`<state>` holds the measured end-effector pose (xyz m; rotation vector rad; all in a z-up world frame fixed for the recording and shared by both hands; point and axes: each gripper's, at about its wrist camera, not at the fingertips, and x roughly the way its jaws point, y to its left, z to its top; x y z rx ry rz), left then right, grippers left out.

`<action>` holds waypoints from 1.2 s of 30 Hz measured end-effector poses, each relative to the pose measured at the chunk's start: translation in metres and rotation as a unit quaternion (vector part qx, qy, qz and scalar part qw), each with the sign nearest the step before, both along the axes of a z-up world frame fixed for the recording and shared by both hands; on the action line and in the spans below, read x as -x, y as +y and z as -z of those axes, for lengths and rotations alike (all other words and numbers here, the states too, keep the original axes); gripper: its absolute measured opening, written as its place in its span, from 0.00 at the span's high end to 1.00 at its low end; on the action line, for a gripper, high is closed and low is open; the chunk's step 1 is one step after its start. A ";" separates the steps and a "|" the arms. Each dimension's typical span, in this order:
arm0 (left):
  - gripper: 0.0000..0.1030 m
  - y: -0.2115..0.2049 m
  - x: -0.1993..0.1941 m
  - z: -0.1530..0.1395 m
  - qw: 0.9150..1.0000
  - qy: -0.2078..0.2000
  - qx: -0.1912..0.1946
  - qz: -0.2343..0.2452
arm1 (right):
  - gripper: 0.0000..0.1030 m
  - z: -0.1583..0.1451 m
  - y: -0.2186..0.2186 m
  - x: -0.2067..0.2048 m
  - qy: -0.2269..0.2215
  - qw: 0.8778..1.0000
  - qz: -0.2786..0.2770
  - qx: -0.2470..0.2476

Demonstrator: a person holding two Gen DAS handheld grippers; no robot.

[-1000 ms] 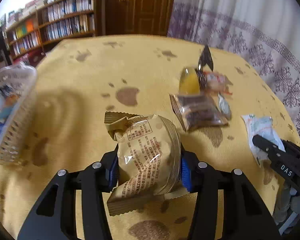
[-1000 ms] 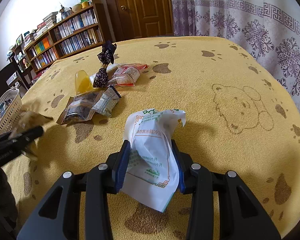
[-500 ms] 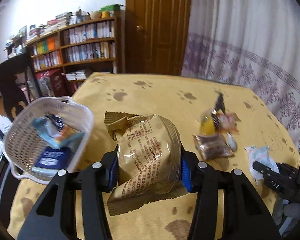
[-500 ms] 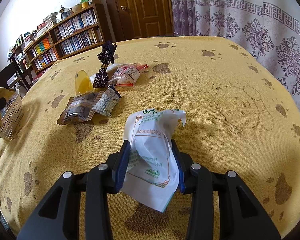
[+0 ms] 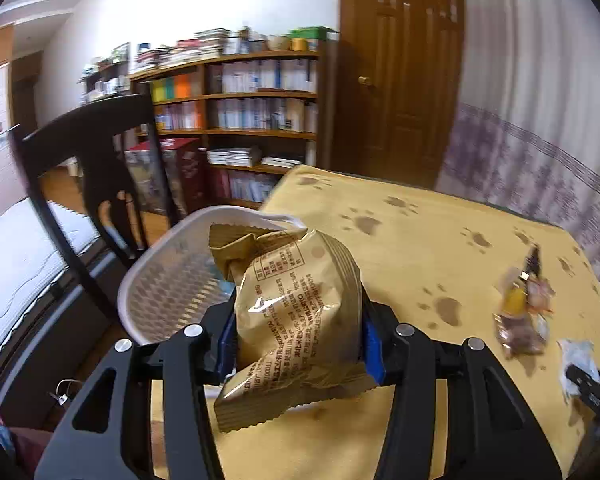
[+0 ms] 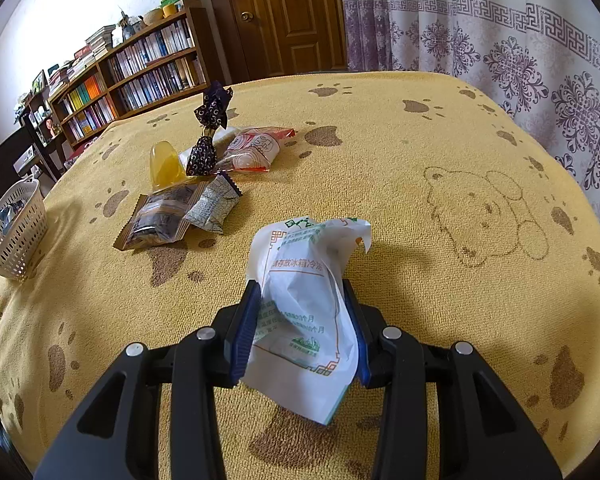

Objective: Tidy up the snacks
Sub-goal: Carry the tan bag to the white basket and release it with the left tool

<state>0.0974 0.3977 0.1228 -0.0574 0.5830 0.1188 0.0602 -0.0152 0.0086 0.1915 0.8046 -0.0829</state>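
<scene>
Tan crinkled snack packet [image 5: 296,316], clamped between the left gripper [image 5: 296,344] jaws, held over the near rim of the white perforated plastic basket [image 5: 168,280] at the desk's left edge. White green-printed packet [image 6: 308,312], clamped between the right gripper [image 6: 304,328] jaws, low over the yellow paw-print cloth [image 6: 440,152]. Loose wrapped snacks [image 6: 196,184] cluster at 11 o'clock; bare cloth from 12 to 3 o'clock.

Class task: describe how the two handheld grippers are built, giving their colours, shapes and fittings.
The left gripper and the right gripper look alike: matte black angular frames with cut-out openings, round silver bolt heads on the linkages, and blue pads lining the jaws. No cables or sleeves show.
</scene>
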 end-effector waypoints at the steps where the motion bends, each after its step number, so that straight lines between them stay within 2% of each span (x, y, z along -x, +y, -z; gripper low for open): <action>1: 0.50 0.008 -0.002 0.000 1.000 -0.001 0.001 -0.013 | 0.60 0.000 0.000 0.000 0.000 1.000 0.000 0.000; 3: 0.41 0.019 -0.006 0.001 0.999 -0.002 0.004 -0.033 | 0.60 0.000 0.000 0.000 0.000 1.000 0.000 0.000; 5: 0.22 0.032 -0.007 0.003 0.998 -0.004 0.008 -0.060 | 0.60 0.000 0.000 0.000 0.000 1.000 0.000 0.000; 11: 0.13 0.044 -0.008 0.007 0.997 -0.004 0.018 -0.081 | 0.60 0.000 0.000 0.000 0.000 1.000 0.000 0.000; 23: 0.08 0.022 -0.007 0.010 0.998 -0.002 -0.005 -0.058 | 0.60 0.001 0.000 0.000 -0.002 1.000 -0.002 -0.006; 32: 0.08 0.012 0.000 0.006 0.999 -0.009 -0.014 -0.049 | 0.66 0.000 0.000 0.004 -0.007 1.000 -0.008 -0.019; 36: 0.08 0.010 0.001 0.005 0.999 -0.011 -0.013 -0.046 | 0.67 -0.001 -0.001 0.006 -0.006 0.999 -0.012 -0.039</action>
